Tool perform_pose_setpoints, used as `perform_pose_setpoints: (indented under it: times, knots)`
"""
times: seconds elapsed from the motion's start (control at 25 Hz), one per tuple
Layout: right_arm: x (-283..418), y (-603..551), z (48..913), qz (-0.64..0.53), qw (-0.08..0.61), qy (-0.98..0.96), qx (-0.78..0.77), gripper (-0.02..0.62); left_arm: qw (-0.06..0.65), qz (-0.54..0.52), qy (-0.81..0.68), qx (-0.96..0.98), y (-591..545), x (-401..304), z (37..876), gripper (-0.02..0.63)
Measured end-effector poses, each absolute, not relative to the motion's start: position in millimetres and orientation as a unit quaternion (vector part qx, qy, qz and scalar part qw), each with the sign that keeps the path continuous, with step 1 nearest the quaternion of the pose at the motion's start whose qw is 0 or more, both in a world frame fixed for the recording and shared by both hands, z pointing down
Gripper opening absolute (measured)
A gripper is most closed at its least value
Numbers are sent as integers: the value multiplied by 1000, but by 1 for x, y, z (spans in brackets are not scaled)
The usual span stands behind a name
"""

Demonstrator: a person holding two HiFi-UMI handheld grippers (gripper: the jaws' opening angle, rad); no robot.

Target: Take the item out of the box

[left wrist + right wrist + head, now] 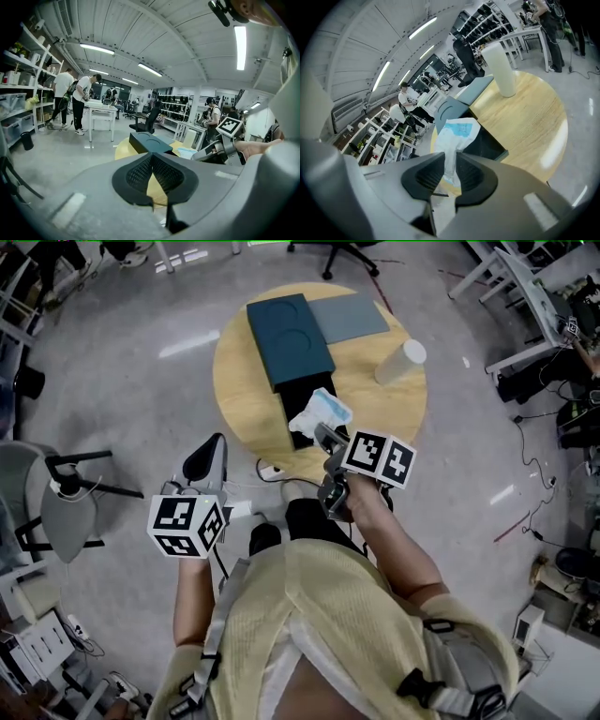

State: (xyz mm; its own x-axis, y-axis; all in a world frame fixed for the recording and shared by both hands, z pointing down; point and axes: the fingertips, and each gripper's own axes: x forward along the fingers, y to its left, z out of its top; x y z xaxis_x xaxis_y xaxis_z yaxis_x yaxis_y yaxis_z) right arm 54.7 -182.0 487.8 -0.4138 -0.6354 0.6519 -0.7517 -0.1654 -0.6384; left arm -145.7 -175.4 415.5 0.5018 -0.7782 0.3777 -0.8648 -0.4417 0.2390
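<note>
A dark teal box [289, 338] lies on the round wooden table [384, 418], its black open end [296, 399] toward me. My right gripper [323, 437] is shut on a white and blue packet [322, 412] and holds it just above that open end. In the right gripper view the packet [457, 133] sticks up from between the pads, with the box [454, 110] behind it. My left gripper [208, 460] hangs off the table's near left edge, shut with nothing in it. Its pads meet in the left gripper view [151, 161], where the box [147, 142] shows ahead.
A white cylinder [401, 362] stands at the table's right side. A flat grey-blue panel [349, 317] lies beside the box at the back. Office chairs [66, 498], desks and cables ring the table on the grey floor. People stand at the far shelves [75, 101].
</note>
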Motion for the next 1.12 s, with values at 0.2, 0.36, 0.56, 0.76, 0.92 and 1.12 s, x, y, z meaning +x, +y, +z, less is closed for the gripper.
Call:
perform_pose_setpoints:
  times: [0.2, 0.36, 0.56, 0.76, 0.92, 1.12]
  knots:
    - [51, -168, 473, 527, 39, -660, 534, 77, 206, 105, -480, 846, -165, -147, 415, 5]
    - [46, -158, 458, 508, 17, -685, 522, 75, 203, 105, -473, 851, -156, -147, 413, 5]
    - [44, -154, 446, 488, 0, -705, 515, 75, 203, 105, -465, 855, -151, -144, 411, 3]
    - [43, -149, 439, 474, 2, -717, 510, 72, 201, 102, -466, 856, -149, -144, 407, 5]
    - [40, -146, 429, 456, 7, -734, 504, 66, 199, 98, -473, 853, -149, -150, 402, 3]
    - [38, -143, 415, 440, 4, -749, 495, 64, 191, 94, -479, 852, -148, -156, 394, 3]
